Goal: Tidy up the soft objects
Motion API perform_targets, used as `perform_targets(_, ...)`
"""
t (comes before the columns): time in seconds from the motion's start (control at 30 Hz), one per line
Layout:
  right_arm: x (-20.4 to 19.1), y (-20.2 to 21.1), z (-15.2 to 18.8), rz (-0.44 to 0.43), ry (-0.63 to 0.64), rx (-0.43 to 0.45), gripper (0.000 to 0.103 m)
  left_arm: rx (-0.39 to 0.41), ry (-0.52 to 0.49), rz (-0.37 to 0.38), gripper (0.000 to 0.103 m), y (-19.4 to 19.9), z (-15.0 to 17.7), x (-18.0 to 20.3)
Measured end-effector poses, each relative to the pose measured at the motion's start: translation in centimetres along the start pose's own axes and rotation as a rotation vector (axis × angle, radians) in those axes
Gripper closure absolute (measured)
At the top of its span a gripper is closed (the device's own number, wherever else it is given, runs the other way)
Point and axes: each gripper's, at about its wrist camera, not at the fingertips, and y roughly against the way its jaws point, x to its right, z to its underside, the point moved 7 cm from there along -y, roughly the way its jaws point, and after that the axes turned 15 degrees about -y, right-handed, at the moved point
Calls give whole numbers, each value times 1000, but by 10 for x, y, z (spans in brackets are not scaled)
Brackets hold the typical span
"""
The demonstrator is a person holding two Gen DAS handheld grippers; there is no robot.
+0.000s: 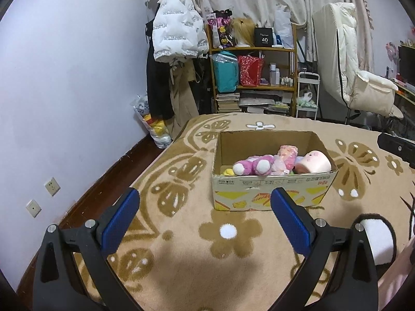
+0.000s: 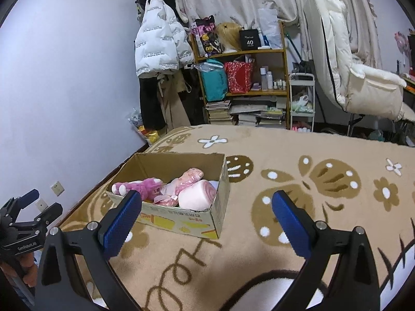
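Note:
A cardboard box (image 1: pixel 272 191) (image 2: pixel 181 220) stands on the beige patterned blanket. Inside it lie a magenta plush (image 1: pixel 253 165) (image 2: pixel 142 186), a pink wrapped soft toy (image 1: pixel 286 155) (image 2: pixel 185 184) and a pale pink round plush (image 1: pixel 312 162) (image 2: pixel 197 195). My left gripper (image 1: pixel 205 202) hovers open above the blanket just in front of the box, nothing between its blue pads. My right gripper (image 2: pixel 206 203) is open too, nearer than the box and to its right, empty. The left gripper (image 2: pixel 39 204) also shows at the left edge of the right wrist view.
The blanket (image 1: pixel 181 233) (image 2: pixel 324 181) covers a bed beside a lilac wall. Beyond stand a cluttered wooden shelf (image 1: pixel 253 77), a hanging white jacket (image 1: pixel 176 31), a cream padded chair (image 1: pixel 350 77) and a small white trolley (image 1: pixel 307 96). A bag of plush toys (image 1: pixel 153 124) sits on the floor.

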Motion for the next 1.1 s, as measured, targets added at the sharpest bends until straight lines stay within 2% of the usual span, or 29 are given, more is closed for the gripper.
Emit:
perform_targets(0.5,3,-10,6,-4,-5,-18,0,16,-59,-17,3,-7,1,14)
perform_targets(1.1,3,-13,12,-5,-1,-12,0,10,-37,-16,3,-9,3,14)
